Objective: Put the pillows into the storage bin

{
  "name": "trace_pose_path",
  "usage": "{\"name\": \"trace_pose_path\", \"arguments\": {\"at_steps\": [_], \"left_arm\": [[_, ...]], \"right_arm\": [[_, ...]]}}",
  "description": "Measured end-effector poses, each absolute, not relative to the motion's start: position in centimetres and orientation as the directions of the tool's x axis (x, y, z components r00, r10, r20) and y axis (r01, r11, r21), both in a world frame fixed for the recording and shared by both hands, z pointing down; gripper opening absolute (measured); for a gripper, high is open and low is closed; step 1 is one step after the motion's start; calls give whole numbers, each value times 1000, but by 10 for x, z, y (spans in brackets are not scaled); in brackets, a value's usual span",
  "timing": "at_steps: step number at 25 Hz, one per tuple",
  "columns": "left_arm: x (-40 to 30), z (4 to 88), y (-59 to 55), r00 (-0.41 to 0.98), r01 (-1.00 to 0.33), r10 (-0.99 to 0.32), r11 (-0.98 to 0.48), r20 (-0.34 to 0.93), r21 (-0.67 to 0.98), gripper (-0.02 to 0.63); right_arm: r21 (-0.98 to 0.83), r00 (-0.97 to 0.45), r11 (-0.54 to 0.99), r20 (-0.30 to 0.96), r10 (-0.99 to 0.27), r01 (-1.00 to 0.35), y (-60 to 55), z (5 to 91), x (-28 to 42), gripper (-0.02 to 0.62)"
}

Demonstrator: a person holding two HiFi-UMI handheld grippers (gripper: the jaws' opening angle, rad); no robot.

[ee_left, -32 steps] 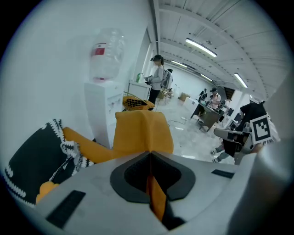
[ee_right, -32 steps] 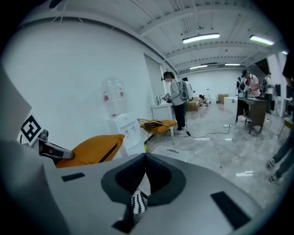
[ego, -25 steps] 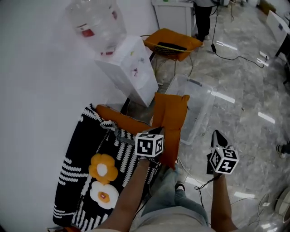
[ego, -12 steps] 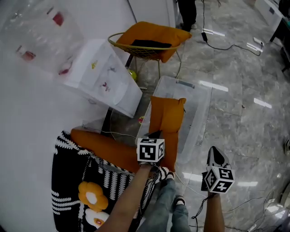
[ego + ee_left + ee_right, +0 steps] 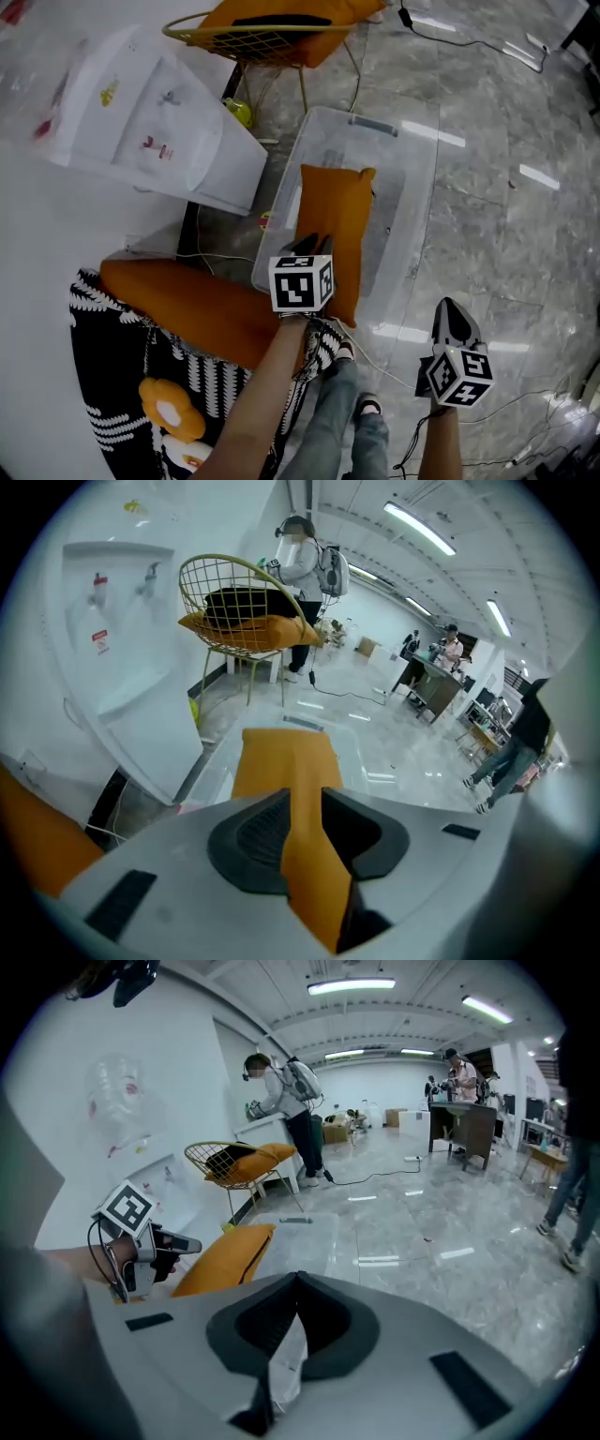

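An orange pillow [image 5: 337, 220] [image 5: 286, 761] leans lengthwise into the clear storage bin [image 5: 412, 202] [image 5: 352, 747], its far end down inside. My left gripper [image 5: 309, 246] [image 5: 305, 803] is at the pillow's near edge. Its jaws have just been opening, but the orange fabric still fills the gap and touches both pads. A second orange pillow [image 5: 187, 305] lies on the black-and-white blanket to the left. My right gripper [image 5: 452, 307] [image 5: 298, 1283] hovers over the floor right of the bin, its tips together and holding nothing. The right gripper view shows the pillow [image 5: 225, 1255] and the bin [image 5: 309, 1232].
A white water dispenser [image 5: 150, 122] stands left of the bin. Behind it is a wire chair [image 5: 272, 28] with an orange cushion. The flowered blanket [image 5: 122, 394] covers the seat at lower left. Cables [image 5: 469, 42] run across the grey floor. People [image 5: 300, 574] stand far off.
Both grippers have sunk lower. The left one has carried the orange pillow from above the bin's near rim down into the bin, and the gap between its jaws has widened.
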State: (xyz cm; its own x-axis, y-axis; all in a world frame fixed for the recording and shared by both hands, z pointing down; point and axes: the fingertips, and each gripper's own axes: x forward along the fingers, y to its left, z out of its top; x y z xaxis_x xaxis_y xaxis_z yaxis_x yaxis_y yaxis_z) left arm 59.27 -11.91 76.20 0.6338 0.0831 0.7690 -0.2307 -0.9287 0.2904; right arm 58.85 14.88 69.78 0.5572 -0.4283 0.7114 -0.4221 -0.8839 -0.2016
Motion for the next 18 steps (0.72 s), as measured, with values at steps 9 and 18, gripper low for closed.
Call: {"name": "trace_pose_path", "arguments": {"at_steps": [9,18], "left_arm": [[578,768,-116,625,-240,72,-930,777,279,176],[532,753,-99,634,-261,46,-927,772,270,173]], "right_arm": [[-209,556,-888,715,-425,-410,161,708,579,1],[-199,552,-874,708,-441,-443,177,693,550,1]]}}
